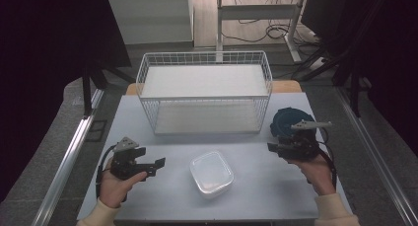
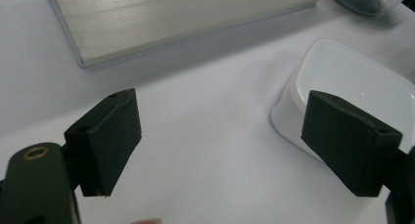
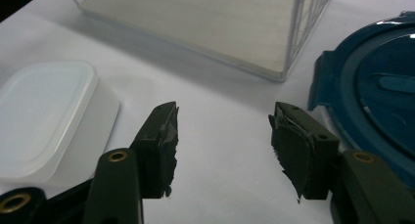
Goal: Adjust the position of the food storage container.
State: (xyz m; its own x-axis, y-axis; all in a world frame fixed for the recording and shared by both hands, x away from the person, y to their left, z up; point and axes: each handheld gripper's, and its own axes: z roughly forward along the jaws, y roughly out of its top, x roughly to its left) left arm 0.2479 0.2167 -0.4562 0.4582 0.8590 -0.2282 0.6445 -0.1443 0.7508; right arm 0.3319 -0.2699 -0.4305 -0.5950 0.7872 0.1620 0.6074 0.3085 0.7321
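A white, translucent plastic container (image 1: 212, 172) lies on the pale table between my two grippers. My left gripper (image 1: 156, 168) hovers to its left with nothing between its fingers. In the left gripper view the jaws of that gripper (image 2: 225, 141) stand wide, and the container (image 2: 352, 82) sits just beyond the right jaw. My right gripper (image 1: 274, 149) is held to the right of the container, next to a round dark blue lidded box (image 1: 288, 121). In the right gripper view this gripper (image 3: 227, 145) is open over bare table, with the container (image 3: 44, 111) to its left and the blue box (image 3: 377, 87) to its right.
A white wire basket (image 1: 204, 90) with a pale board inside stands at the back of the table (image 1: 157, 132). Its corner (image 3: 303, 33) rises just beyond the right gripper. Metal rails run along both sides of the table, and desk legs and cables lie behind it.
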